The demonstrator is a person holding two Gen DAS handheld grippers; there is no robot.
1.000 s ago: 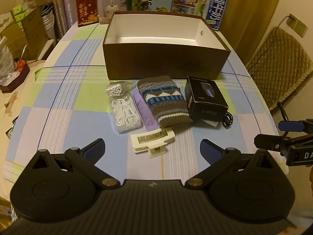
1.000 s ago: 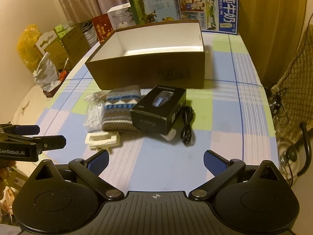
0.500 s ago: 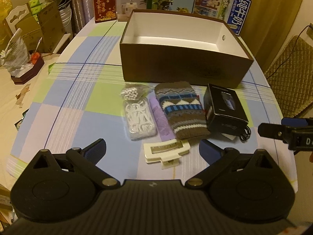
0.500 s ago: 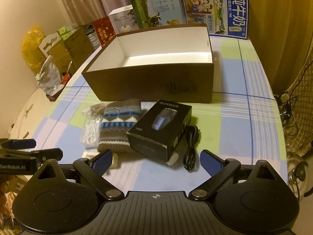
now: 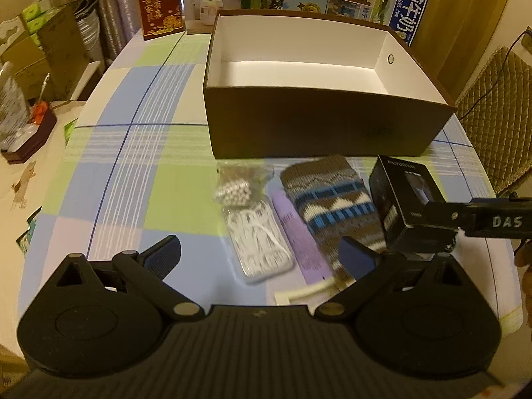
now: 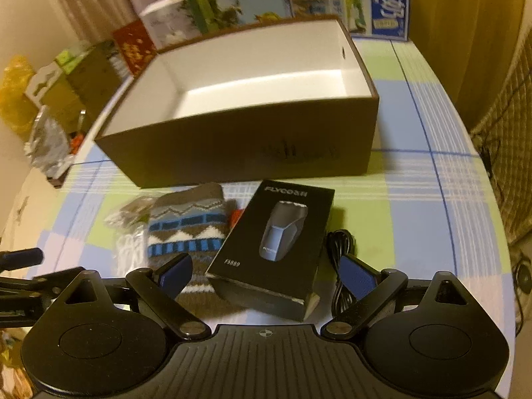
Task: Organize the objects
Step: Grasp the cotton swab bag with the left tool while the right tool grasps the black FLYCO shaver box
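Big brown box point(image 6: 239, 153) open and bare inside, standing on the checked tablecloth point(image 6: 415, 232), ready for things to go in. Just in front of it, a row of small things lying close together: black shaver box point(image 6: 272, 249), soft knitted sock point(image 6: 189, 232), purple packet point(image 5: 299, 239), clear bag of white bits point(image 5: 259, 246), little bag of beads point(image 5: 236, 189) and a black cord point(image 6: 342, 266) at the shaver box's side. Right gripper point(image 6: 266, 276) wide open, holding nothing, one finger on each side of the shaver box's near end. Left gripper point(image 5: 262, 259) wide open too, holding nothing, hanging over the clear bag and purple packet. Shaver box probably stiff and smooth, likely light, a bit slippery on its shiny card. Best held across its two long sides near the middle, squeezed gently so the card does not dent. Sock soft and floppy, easy to pinch anywhere. Clear bags crinkly and slippery, better pinched at an edge. Cord loose, likely to dangle.
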